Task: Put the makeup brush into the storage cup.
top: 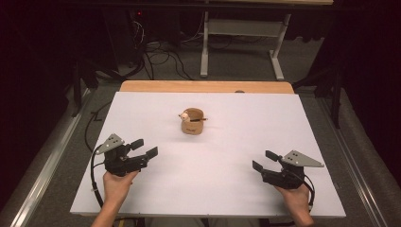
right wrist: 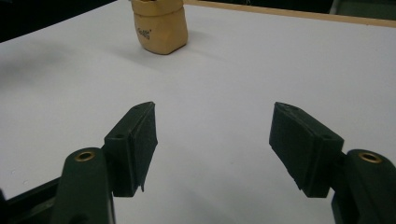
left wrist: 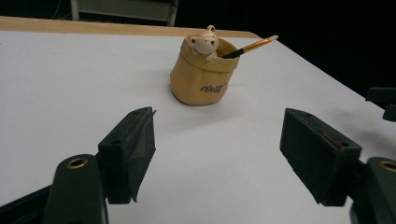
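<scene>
A tan sack-shaped pot [top: 193,122] with a small bear figure [left wrist: 206,41] on its rim stands on the white board, toward the far middle. A brush with a yellow handle [left wrist: 251,46] leans out of the pot [left wrist: 201,74]. My left gripper [top: 144,148] rests near the front left, jaws wide apart and empty, pointing toward the pot. My right gripper [top: 265,160] sits near the front right, open too, nothing between its jaws. In the right gripper view the pot [right wrist: 159,25] lies far ahead at the upper left.
The white board [top: 227,189] covers a wooden table whose far edge [top: 208,86] shows behind it. Beyond the table are a grey desk frame [top: 241,42] and floor cables [top: 161,56]. Metal rails run along both sides of the floor.
</scene>
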`<state>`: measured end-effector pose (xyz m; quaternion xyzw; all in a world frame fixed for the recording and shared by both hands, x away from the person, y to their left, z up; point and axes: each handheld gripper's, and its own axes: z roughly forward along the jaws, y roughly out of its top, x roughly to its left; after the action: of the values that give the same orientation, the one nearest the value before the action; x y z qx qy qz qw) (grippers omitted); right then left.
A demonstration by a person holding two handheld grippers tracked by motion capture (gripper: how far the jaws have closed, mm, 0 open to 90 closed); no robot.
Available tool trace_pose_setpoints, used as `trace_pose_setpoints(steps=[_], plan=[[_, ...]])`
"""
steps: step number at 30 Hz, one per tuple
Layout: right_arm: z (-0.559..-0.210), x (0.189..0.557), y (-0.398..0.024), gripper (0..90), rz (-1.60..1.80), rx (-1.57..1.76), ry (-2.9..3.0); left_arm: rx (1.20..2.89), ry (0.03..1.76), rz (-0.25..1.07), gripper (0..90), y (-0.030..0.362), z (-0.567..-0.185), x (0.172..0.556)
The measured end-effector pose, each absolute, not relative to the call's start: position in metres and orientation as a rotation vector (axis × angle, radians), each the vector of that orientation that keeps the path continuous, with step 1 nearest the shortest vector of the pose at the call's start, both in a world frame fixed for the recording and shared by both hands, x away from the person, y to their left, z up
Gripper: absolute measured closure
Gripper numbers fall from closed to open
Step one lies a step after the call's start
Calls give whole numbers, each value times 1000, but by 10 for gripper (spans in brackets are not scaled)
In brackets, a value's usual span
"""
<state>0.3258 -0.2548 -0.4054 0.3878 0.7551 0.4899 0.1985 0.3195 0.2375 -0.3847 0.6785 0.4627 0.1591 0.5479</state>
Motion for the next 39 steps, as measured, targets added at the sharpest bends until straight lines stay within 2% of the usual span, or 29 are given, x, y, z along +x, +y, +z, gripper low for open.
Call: trace_pose_setpoints(steps=[39], plan=[[-406,326,-259,338,1377,1111,2099,1636,1143,437,261,239,-405,318]])
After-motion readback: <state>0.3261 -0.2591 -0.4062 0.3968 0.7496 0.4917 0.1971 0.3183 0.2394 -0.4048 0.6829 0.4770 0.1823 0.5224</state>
